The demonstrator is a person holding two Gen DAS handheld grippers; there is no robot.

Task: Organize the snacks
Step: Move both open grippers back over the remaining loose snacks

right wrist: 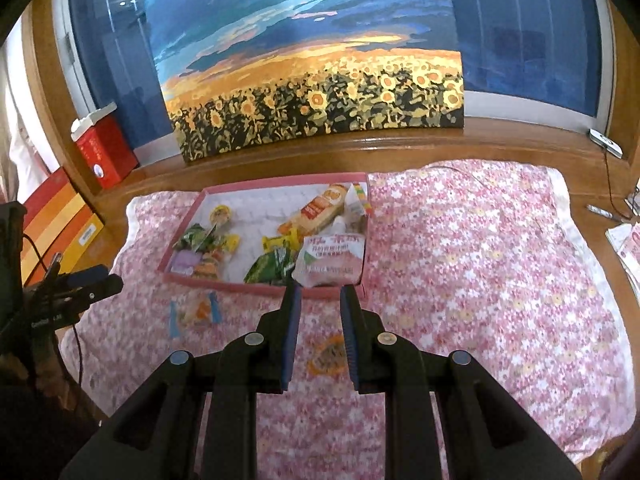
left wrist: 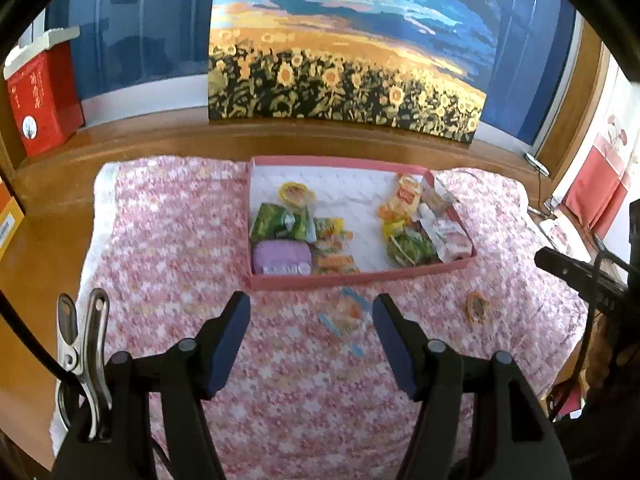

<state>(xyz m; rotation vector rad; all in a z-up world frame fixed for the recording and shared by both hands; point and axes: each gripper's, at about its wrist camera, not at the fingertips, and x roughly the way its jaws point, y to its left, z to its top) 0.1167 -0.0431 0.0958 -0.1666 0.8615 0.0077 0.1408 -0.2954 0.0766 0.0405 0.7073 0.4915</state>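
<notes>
Left wrist view, left to right: red carton [left wrist: 42,96] stands on the wooden ledge at far left; a metal spring clip [left wrist: 82,354] is fixed beside the left gripper [left wrist: 311,312], whose jaws stand wide apart with nothing between the pads, hovering over the pink floral cloth [left wrist: 180,240]. A clear snack packet with blue edges [left wrist: 347,318] lies on the cloth just ahead of the gap between those jaws, just outside the near wall of the pink tray [left wrist: 360,278]. Inside the tray, left cluster: yellow round cup [left wrist: 295,193], green packets [left wrist: 280,224], purple pack [left wrist: 282,258], orange wrapped pieces [left wrist: 334,260]. Right cluster: orange biscuit pack [left wrist: 405,198], green bag [left wrist: 410,249], white-and-pink pouch [left wrist: 450,238] against the right wall. A small round orange-rimmed snack [left wrist: 477,307] lies alone on the cloth, right of the packet. A sunflower painting [left wrist: 344,60] leans against the window behind. Right wrist view: right gripper [right wrist: 320,294] has its jaws set narrow, a small gap showing, empty; the round snack [right wrist: 329,354] lies on the cloth below them, and the pouch [right wrist: 334,258] sits in the tray's near right corner just beyond the tips.
</notes>
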